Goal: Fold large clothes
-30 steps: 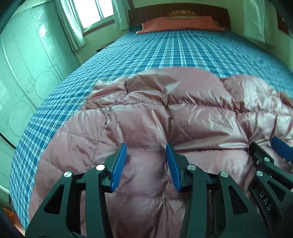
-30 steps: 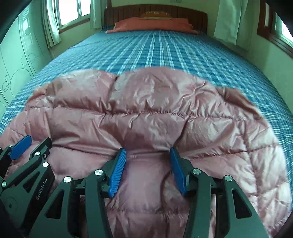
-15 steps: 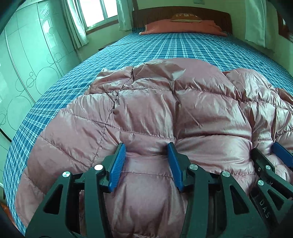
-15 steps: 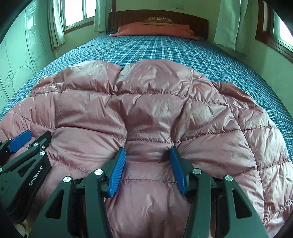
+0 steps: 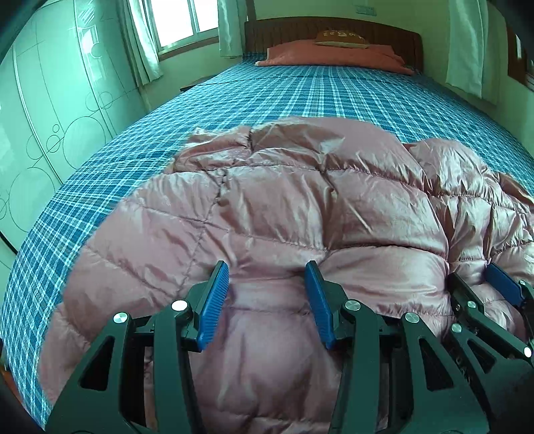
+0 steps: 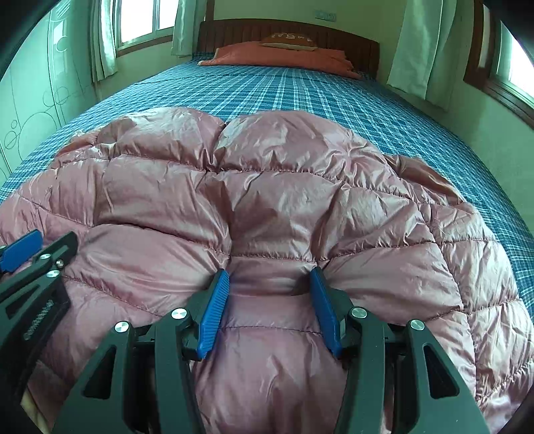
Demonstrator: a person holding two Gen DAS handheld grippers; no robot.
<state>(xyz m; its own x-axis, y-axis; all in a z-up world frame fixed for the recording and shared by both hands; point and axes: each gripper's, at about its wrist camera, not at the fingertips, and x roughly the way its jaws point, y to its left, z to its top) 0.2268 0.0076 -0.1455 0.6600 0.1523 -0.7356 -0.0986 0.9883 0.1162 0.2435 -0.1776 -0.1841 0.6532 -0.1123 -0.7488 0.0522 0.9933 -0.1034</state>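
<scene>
A puffy pink quilted down jacket (image 5: 300, 207) lies bunched on the near half of a bed with a blue checked sheet (image 5: 300, 93). My left gripper (image 5: 266, 270) is shut on a thick fold at the jacket's near edge, blue pads pressed into the fabric on both sides. My right gripper (image 6: 269, 273) pinches another fold of the same jacket (image 6: 267, 187) in the same way. The two grippers sit side by side. The right gripper (image 5: 500, 287) shows at the right edge of the left wrist view, and the left gripper (image 6: 23, 247) at the left edge of the right wrist view.
Orange pillows (image 6: 280, 56) lie against a dark wooden headboard (image 5: 333, 30) at the far end of the bed (image 6: 283, 86). A pale green wardrobe (image 5: 50, 117) stands along the left side. Curtained windows (image 6: 414, 43) and a wall border the right side.
Both grippers have sunk slightly with the folds still pinched. The jacket has settled flatter on the sheet, and more of the far wall and headboard shows.
</scene>
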